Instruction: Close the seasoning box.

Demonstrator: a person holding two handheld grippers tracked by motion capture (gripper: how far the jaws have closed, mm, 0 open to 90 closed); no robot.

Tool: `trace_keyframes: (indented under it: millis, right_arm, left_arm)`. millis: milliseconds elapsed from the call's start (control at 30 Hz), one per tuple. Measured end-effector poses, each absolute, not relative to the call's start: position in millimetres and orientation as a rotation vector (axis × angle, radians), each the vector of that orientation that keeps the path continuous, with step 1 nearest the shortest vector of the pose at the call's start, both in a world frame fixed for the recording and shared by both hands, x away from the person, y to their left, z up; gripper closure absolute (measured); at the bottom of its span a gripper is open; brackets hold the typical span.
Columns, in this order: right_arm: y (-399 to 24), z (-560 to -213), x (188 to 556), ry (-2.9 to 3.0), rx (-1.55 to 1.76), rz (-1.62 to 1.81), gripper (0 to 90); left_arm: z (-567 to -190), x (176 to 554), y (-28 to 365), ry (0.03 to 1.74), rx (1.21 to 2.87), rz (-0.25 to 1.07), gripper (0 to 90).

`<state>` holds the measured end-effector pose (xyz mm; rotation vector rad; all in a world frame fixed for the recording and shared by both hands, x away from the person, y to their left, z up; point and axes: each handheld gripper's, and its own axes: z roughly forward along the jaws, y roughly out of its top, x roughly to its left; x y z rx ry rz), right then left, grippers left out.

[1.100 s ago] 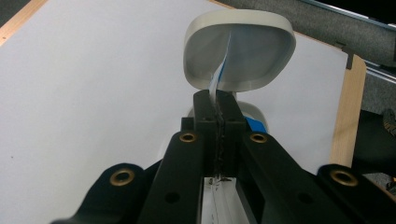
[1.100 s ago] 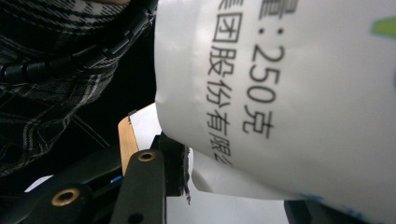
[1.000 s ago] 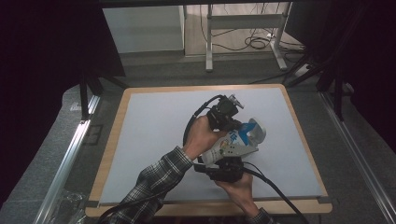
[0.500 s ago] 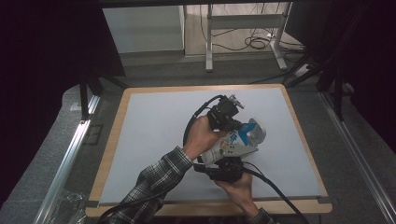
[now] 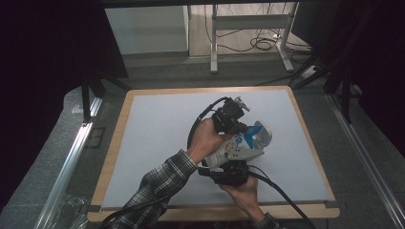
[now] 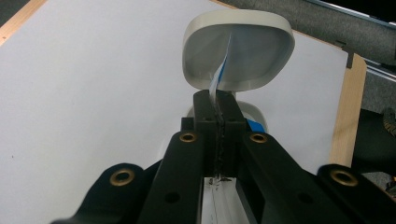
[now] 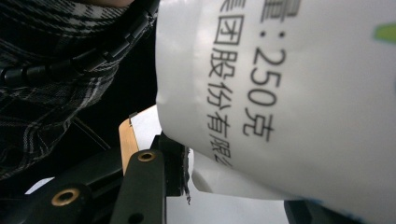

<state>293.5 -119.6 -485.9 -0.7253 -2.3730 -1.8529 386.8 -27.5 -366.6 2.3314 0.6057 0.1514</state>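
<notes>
White plastic pouch [image 5: 239, 145] sits right of centre above the worktop [image 5: 153, 124], its body clamped in the right claw [image 5: 228, 164]. Left claw [image 6: 217, 105] is shut on the thin tear strip beside the flip lid [image 6: 238, 49]. Advise pulling steadily along the seam, the right grip unmoved.

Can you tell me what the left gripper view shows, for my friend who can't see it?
Two black tongs are squeezed shut on a thin white and blue strip that runs up into a pale, rounded lid standing open just beyond them. Underneath lies a white mat on a table with a wooden edge.
</notes>
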Motion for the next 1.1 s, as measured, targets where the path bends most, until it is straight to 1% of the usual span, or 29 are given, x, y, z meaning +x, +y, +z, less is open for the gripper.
trace_keyframes:
  millis: [1100]
  right_arm:
    - [-119.6,-485.1,293.4,-2.363,-0.729,-1.857,61.9]
  left_arm:
    - [-365.9,387.1,-28.8,0.606,2.334,0.148,89.4]
